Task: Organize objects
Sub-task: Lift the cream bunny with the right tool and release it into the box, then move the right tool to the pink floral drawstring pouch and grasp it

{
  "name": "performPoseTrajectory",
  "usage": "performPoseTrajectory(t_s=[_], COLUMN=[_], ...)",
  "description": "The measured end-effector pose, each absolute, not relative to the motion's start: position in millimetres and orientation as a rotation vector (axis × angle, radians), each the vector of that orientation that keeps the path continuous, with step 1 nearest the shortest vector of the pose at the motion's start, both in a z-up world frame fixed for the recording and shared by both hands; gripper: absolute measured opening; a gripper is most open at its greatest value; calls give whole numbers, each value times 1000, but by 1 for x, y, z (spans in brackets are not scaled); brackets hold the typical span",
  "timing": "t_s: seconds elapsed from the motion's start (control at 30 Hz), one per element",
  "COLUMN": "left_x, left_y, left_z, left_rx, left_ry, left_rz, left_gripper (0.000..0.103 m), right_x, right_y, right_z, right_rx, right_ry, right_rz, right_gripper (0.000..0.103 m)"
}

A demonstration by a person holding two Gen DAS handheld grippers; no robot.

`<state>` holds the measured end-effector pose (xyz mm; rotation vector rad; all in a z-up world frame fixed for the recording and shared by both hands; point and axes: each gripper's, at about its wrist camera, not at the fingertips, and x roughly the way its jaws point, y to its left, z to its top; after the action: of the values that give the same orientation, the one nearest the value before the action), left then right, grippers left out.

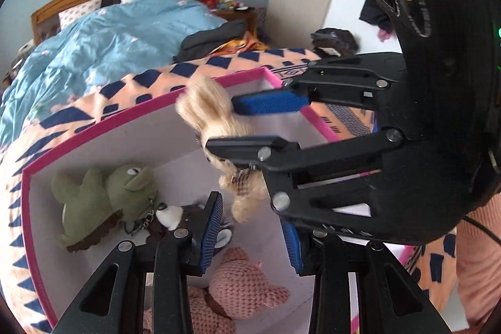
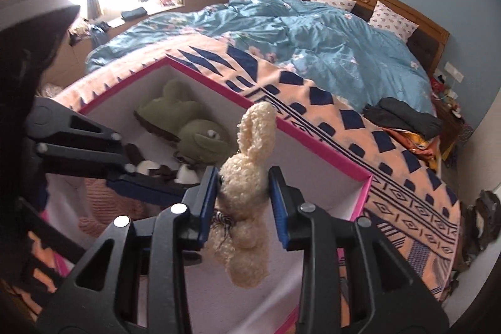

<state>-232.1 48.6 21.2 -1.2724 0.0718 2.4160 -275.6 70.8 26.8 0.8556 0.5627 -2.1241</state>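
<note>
Hanging upright in the right hand-held gripper (image 2: pixel 242 197), pads pinching its head, the cream rabbit (image 2: pixel 247 177) dangles over the pink box (image 2: pixel 316 144); the box floor lies at six o'clock. The left hand-held gripper (image 1: pixel 250 235) hovers empty, nearly closed.

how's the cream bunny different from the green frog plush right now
The cream bunny is curly-furred with tall ears; the green frog plush is smooth and squat. The bunny hangs upright above the pink-rimmed box, pinched by the right gripper; the frog lies loose on the box floor. Both are small stuffed toys.
</note>
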Motion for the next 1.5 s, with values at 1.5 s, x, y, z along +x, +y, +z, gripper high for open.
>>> performPoseTrajectory(t_s=[1.5], left_x=[-40], left_y=[54], left_z=[-17], left_rx=[-1042], left_ry=[34], left_rz=[2291], left_gripper=[70], right_x=[-55], right_y=[196], right_z=[-44], right_rx=[1008], right_ry=[-64], right_rz=[-2055], right_gripper=[44])
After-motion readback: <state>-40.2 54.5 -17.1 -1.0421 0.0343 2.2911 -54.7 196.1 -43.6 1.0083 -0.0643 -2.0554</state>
